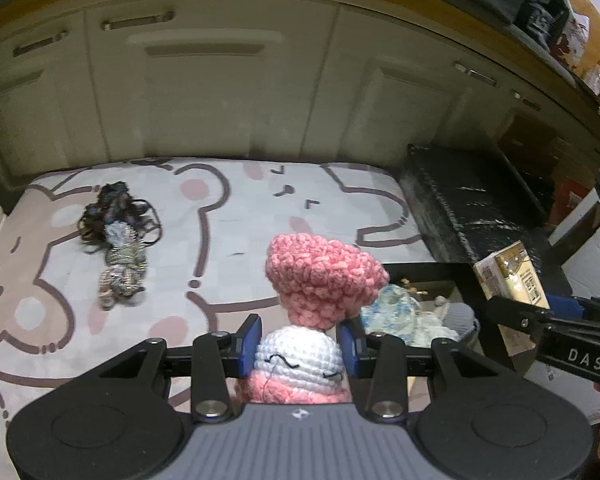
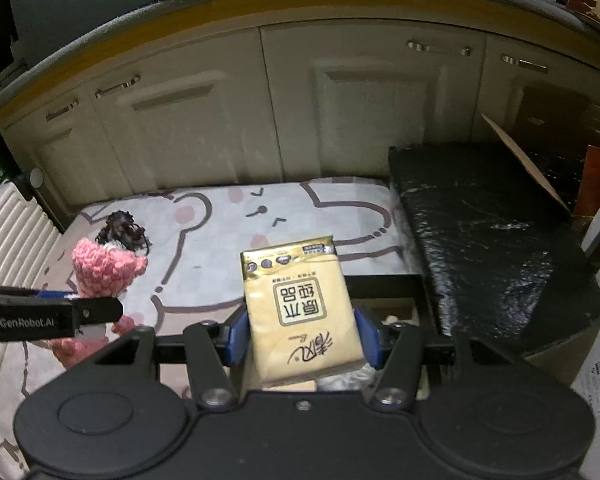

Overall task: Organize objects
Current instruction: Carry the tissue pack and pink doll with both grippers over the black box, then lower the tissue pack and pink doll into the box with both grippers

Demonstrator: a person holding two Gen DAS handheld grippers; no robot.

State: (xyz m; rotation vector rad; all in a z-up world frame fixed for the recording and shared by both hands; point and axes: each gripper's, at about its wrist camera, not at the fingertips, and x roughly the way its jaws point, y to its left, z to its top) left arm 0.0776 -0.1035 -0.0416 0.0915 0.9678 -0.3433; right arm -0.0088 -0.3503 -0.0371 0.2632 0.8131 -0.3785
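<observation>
Two grippers are each loaded. The left gripper [image 1: 298,346] has its blue pads drawn in narrow against the white head of a crochet doll [image 1: 320,280], whose pink knitted hat stands up and away from the jaws, so the doll's long axis runs forward along the fingers. The right gripper [image 2: 302,336] stands a little wider, its pads pressed on the two long edges of a yellow tissue pack [image 2: 300,304], which also points lengthwise away from the jaws, printed face up.

The relation that matters is the black box [image 1: 428,270]. In the left wrist view it lies just beyond and to the right of the doll, with pale cloth-like things already inside. In the right wrist view its dark rim sits directly under and behind the tissue pack. By that reading the right hand is the nearer one, nearly over the opening, while the left must travel rightward to reach it.

Further out, on the cartoon-printed mat [image 1: 236,200], a dark tangled bundle [image 1: 118,236] lies well apart to the left, not yet gathered. Beyond the mat are pale cabinet doors [image 2: 204,120], and to the right a black bag-covered block [image 2: 484,240].
</observation>
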